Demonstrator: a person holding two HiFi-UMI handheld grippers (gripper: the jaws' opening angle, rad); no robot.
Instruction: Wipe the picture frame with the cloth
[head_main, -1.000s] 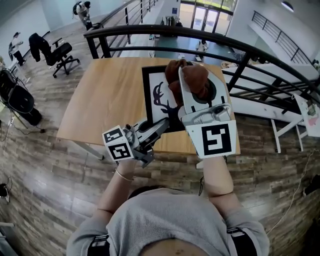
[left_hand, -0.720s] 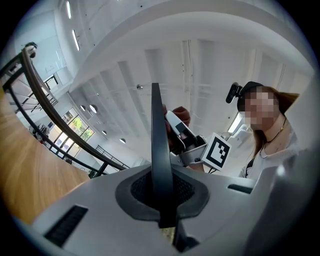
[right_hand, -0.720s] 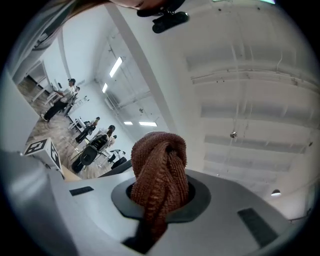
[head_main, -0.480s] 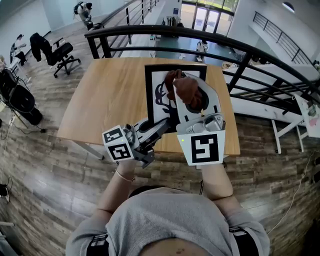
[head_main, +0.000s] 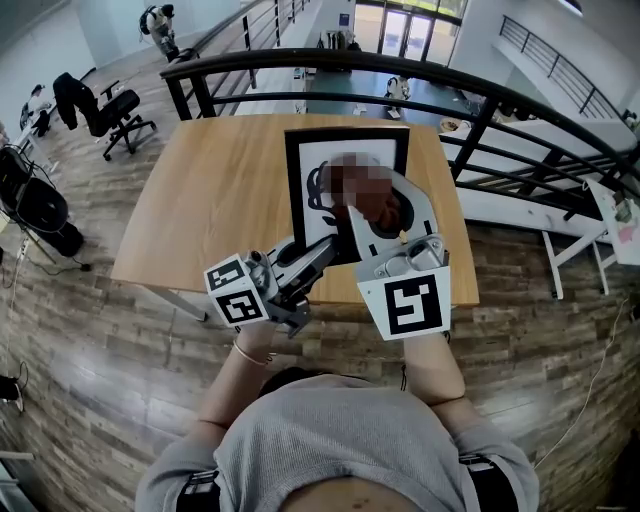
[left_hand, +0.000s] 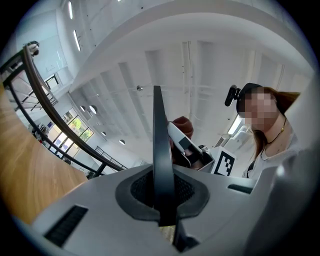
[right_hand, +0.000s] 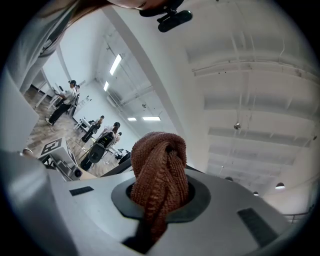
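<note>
A black picture frame (head_main: 322, 165) with a white deer print is held over the wooden table (head_main: 220, 200). My left gripper (head_main: 335, 248) is shut on its lower left edge. In the left gripper view that edge shows as a thin dark blade (left_hand: 161, 150) clamped between the jaws. My right gripper (head_main: 385, 215) is shut on a bunched brown cloth (head_main: 380, 207), which lies against the lower right of the print. The right gripper view shows the cloth (right_hand: 159, 175) filling the jaws and hiding what lies beyond them.
A black curved railing (head_main: 480, 110) runs behind and to the right of the table. An office chair (head_main: 110, 105) stands on the floor at the far left. The table's bare top spreads out to the left of the frame.
My right gripper has slid the cloth down the frame towards me, uncovering the top of the print. The left gripper and the frame have stayed where they were.
</note>
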